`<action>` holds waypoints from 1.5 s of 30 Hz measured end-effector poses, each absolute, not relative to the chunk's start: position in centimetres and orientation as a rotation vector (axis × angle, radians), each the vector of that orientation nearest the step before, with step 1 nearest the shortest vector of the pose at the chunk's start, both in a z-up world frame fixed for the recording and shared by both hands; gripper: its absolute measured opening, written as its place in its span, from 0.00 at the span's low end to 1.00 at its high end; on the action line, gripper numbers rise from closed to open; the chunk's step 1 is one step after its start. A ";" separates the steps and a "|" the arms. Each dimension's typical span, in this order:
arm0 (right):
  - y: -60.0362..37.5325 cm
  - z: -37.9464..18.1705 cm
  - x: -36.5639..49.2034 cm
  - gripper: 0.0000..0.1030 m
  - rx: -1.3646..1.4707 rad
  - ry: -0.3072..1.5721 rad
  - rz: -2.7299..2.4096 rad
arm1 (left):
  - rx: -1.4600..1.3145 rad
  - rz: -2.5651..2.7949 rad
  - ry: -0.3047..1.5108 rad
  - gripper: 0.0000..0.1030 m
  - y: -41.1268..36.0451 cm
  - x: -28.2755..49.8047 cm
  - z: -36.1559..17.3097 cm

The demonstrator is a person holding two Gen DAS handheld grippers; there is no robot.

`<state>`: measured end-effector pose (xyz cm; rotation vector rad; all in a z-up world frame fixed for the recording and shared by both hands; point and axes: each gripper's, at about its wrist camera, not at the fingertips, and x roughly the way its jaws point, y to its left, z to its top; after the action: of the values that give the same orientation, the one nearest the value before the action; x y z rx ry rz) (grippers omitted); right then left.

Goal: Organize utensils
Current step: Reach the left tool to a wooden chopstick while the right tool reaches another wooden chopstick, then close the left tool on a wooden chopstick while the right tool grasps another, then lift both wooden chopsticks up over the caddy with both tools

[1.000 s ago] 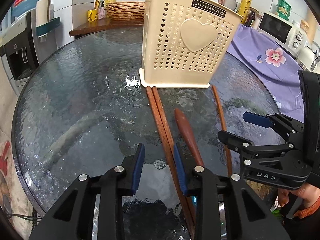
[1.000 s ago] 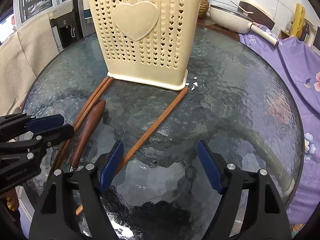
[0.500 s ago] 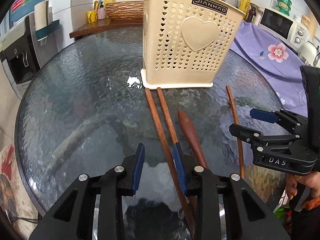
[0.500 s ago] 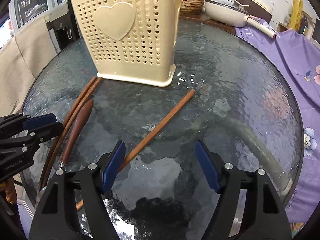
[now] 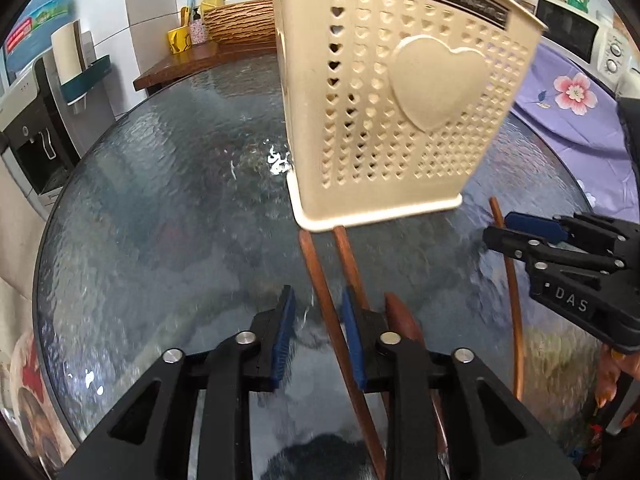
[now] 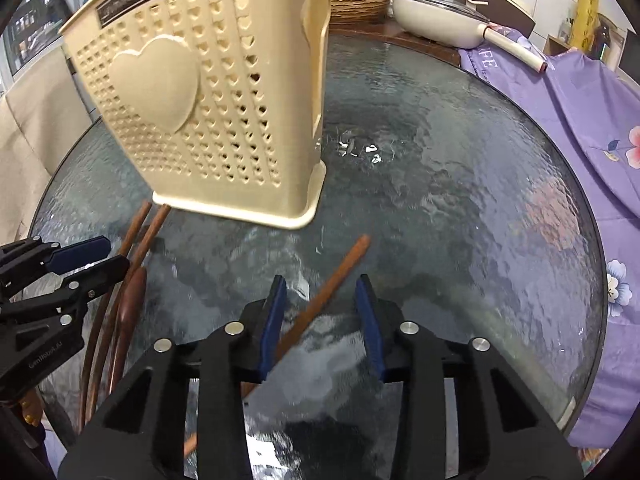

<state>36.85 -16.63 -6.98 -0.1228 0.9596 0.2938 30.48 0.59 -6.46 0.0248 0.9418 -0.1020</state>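
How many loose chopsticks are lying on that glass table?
3. Two chopsticks lie side by side in front of the cream basket, one between the left gripper fingers. A third lies between the right gripper fingers. The basket may hide more.

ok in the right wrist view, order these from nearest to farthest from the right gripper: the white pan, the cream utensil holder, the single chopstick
1. Single chopstick, lying between the right gripper fingers.
2. Cream utensil holder, ahead and left.
3. White pan, far back, right, beyond the table.

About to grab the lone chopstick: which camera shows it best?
Right wrist: the lone chopstick runs between the open right gripper fingers, tip clear. Left wrist shows it at the edge, partly behind the right gripper.
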 end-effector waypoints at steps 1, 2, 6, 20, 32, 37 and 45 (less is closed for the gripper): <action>-16.7 -7.0 37.2 0.24 -0.117 0.957 0.285 | 0.022 -0.099 0.943 0.18 0.7 30.6 -6.5; -16.8 -7.0 37.4 0.19 -0.106 0.952 0.276 | 0.027 -0.094 0.944 0.15 0.7 30.9 -6.5; -17.4 -7.0 37.9 0.15 -0.090 0.948 0.288 | 0.055 -0.094 0.945 0.10 0.8 31.3 -6.5; -17.9 -7.2 38.8 0.10 -0.031 0.968 0.309 | 0.049 -0.099 0.950 0.08 0.9 32.1 -6.6; -19.6 -6.8 38.3 0.09 0.048 0.946 0.314 | 0.007 -0.100 0.947 0.07 1.4 31.6 -6.7; -21.4 -5.6 37.9 0.09 0.161 0.910 0.353 | -0.049 -0.121 0.925 0.07 2.0 31.0 -5.8; -23.9 -1.3 36.4 0.07 0.324 0.798 0.442 | -0.124 -0.163 0.787 0.07 3.1 28.4 -0.5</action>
<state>36.37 -23.86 -1.25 0.3239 0.7979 0.4418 28.38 3.06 -0.51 -0.1236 0.7866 -0.1630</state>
